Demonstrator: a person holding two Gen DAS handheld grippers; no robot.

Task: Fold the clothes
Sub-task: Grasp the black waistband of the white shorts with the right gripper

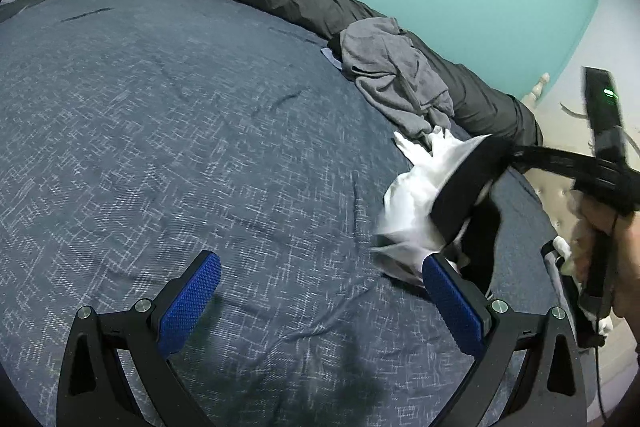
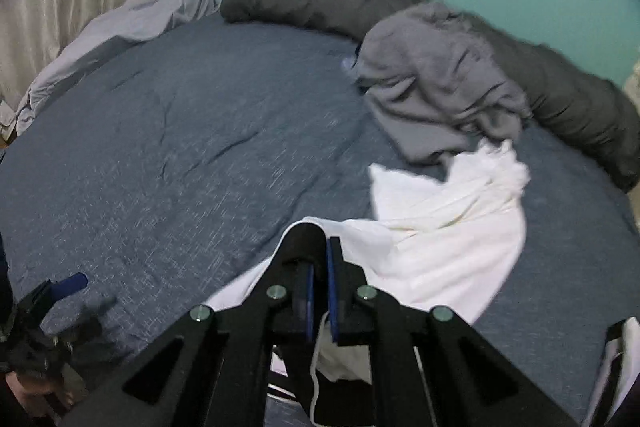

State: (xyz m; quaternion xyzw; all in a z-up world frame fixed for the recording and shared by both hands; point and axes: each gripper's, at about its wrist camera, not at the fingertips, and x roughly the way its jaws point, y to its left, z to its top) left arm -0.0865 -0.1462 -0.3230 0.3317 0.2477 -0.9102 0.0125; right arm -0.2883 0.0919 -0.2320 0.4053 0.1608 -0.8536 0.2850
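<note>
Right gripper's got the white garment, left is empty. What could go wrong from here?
1. The right gripper pinches only an edge of the white garment; it may slip out.
2. Its far end touches the grey garment, which might drag along.
3. The left gripper is open over bare bedspread, so the cloth hangs bunched from one point.

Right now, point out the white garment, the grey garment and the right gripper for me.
white garment point(image 2: 448, 227), right wrist view, on its spread middle.
grey garment point(image 2: 436, 83), right wrist view, on the crumpled centre.
right gripper point(image 2: 320, 247), right wrist view, between the fingertips shut on the white cloth.
</note>
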